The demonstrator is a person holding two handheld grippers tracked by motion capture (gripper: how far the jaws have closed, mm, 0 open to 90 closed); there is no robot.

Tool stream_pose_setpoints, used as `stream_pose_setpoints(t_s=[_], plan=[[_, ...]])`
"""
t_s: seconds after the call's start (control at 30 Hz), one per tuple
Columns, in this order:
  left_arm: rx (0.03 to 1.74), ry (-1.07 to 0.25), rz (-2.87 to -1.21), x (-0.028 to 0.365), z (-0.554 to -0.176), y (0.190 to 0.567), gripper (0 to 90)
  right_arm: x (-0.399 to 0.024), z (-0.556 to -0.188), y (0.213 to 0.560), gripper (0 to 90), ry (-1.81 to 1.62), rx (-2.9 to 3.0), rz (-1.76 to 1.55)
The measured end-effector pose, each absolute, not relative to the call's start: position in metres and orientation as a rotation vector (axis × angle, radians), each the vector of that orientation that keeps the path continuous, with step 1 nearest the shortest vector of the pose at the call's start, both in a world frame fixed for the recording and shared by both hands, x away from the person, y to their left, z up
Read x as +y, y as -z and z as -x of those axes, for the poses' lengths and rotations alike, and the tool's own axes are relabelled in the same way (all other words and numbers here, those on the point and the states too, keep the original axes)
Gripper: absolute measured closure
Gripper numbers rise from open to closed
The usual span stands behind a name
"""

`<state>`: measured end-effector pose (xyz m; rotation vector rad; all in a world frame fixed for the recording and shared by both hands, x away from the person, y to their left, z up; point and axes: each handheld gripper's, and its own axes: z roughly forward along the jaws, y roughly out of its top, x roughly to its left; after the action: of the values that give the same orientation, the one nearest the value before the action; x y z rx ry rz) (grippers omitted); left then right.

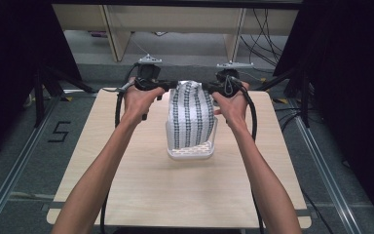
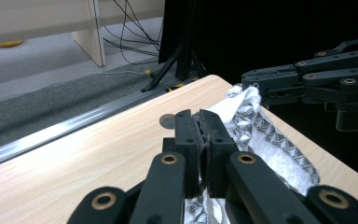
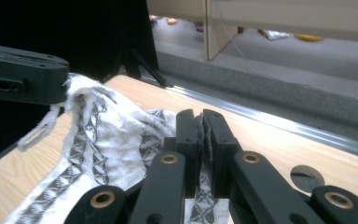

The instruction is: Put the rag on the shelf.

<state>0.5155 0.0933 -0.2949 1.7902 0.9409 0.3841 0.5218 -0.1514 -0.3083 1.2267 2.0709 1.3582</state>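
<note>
Both grippers clamp a patterned white cloth: left gripper (image 1: 168,87) and right gripper (image 1: 209,88) each pinch an upper corner, stretching the cloth (image 1: 191,114) between them so it hangs into a white basket (image 1: 191,152) at the wooden table's (image 1: 141,185) centre.

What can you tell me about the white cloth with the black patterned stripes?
The white cloth with black patterned stripes looks soft and woven, with frayed threads at one corner. Its stripes run lengthwise in bands of small triangles. The left gripper and the right gripper each pinch a top corner with shut jaws, holding it stretched between them. It hangs down into a white perforated plastic basket on the light wooden table, draping over the basket's far rim.
</note>
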Motion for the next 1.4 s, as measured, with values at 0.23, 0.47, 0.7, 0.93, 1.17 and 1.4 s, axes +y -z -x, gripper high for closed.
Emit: stream_pose_setpoints(t_s=[0.23, 0.47, 0.7, 0.93, 1.17, 1.4], plan=[[0.956, -0.332, -1.799, 0.095, -0.520, 0.310, 77.9, -0.146, -0.525, 0.319, 82.8, -1.287, 2.096, -1.251], [0.993, -0.339, -1.846, 0.102, -0.520, 0.319, 45.0, -0.146, -0.526, 0.326, 61.5, -1.134, 2.097, -1.256], [0.994, -0.319, -1.865, 0.113, -0.514, 0.321, 40.5, -0.149, -0.519, 0.323, 57.9, -1.143, 2.103, -1.241], [0.982, -0.327, -1.872, 0.121, -0.506, 0.320, 36.7, -0.155, -0.515, 0.320, 55.3, -1.131, 2.128, -1.187], [0.999, -0.330, -1.841, 0.129, -0.503, 0.322, 36.5, -0.156, -0.509, 0.317, 53.8, -1.163, 2.130, -1.199], [0.971, -0.316, -1.847, 0.134, -0.496, 0.323, 36.3, -0.158, -0.502, 0.316, 52.7, -1.168, 2.156, -1.191]])
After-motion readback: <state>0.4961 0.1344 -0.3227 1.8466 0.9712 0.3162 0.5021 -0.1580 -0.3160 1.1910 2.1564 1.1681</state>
